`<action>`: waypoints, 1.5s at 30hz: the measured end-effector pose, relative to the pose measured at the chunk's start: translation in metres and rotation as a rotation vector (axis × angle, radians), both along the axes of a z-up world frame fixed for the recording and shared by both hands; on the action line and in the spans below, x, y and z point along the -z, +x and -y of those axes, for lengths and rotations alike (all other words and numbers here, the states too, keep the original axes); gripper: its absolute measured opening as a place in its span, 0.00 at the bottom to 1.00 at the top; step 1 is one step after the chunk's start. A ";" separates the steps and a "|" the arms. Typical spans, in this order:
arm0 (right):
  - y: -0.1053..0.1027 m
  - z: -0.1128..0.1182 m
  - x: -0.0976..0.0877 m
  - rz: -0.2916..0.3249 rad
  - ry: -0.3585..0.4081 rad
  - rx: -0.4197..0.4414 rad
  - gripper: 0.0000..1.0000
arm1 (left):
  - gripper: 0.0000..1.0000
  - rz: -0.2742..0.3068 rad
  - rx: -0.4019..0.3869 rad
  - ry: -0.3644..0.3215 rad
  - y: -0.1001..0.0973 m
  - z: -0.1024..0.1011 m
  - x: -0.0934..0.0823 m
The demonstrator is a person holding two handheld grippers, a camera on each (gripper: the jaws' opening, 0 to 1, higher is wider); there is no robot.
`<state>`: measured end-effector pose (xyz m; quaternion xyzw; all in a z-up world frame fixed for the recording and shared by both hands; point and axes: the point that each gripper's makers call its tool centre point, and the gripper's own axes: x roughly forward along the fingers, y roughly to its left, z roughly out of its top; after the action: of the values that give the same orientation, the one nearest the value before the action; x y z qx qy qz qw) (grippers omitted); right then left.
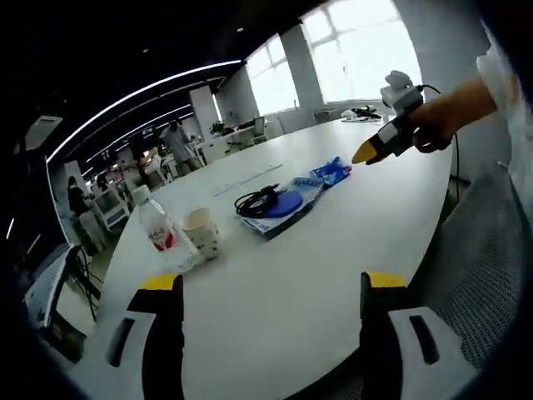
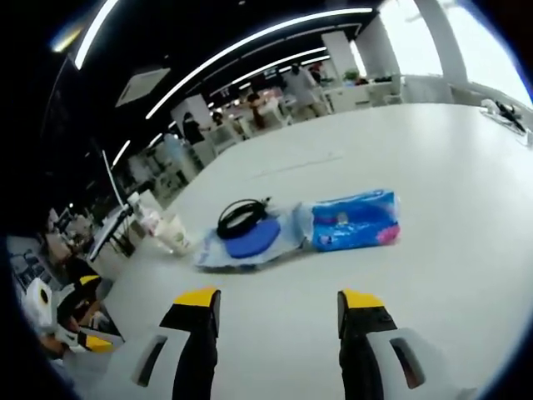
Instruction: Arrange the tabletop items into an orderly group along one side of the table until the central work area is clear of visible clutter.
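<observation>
Coiled black cable (image 2: 241,217) hides part of blue disc (image 2: 252,242).

1. The place is a large open-plan office.
2. A long white tabletop (image 1: 333,242) of meeting-room size runs toward tall bright windows (image 1: 333,58).
3. Long strip lights (image 2: 250,42) cross a dark ceiling with a square vent (image 2: 141,83).
4. Beyond the tabletop stand rows of desks (image 2: 366,92) with people (image 1: 176,142) standing among them, and thick white columns (image 1: 300,75) rise between the windows.
5. A grey mesh office chair (image 1: 491,267) sits at the tabletop's edge.
6. A monitor (image 2: 112,225) stands near the tabletop's far end.
</observation>
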<state>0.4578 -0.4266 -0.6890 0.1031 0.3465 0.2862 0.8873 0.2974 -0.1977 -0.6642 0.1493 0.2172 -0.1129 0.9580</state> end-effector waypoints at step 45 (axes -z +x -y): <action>0.102 -0.104 0.004 0.021 -0.097 -0.187 0.53 | 0.78 -0.068 0.016 0.048 -0.005 -0.003 0.021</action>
<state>0.5600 -0.3225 -0.6928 0.0244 0.3585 0.3517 0.8644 0.2920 -0.1943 -0.6847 0.1700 0.2511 -0.1205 0.9453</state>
